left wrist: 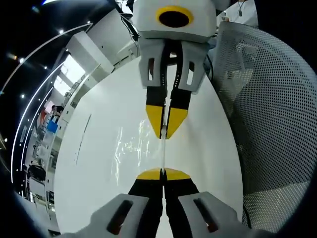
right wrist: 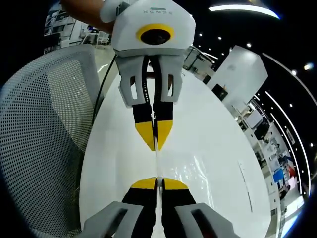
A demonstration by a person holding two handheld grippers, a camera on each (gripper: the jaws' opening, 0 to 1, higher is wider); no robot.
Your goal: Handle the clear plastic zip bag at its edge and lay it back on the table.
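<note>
In the left gripper view, our left gripper (left wrist: 162, 173) rises from the bottom with its yellow-tipped jaws closed on the edge of the clear plastic zip bag (left wrist: 133, 146). Opposite, the right gripper (left wrist: 165, 130) comes in from the top, its jaws likewise pinched on the same edge. The bag is stretched as a thin strip between the two grips, and its crinkled, glinting film spreads to the left of that line over the white tabletop (left wrist: 99, 163). We cannot tell whether the film touches the tabletop or hangs just above it. A grey mesh chair (left wrist: 267, 114) stands to the right.

In the right gripper view the picture mirrors this: our right gripper (right wrist: 157, 182) at the bottom, the left gripper (right wrist: 154, 141) facing it from above, both clamped on the taut bag edge. The film shines to the right, and the chair sits on the left.

We see nothing inside the bag; it looks empty and flat.

The risk we judge: if one grip lets go first, the slick film may spring, fold or slide off the tabletop edge near the chair. Pulling apart harder could slip the edge out.
</note>
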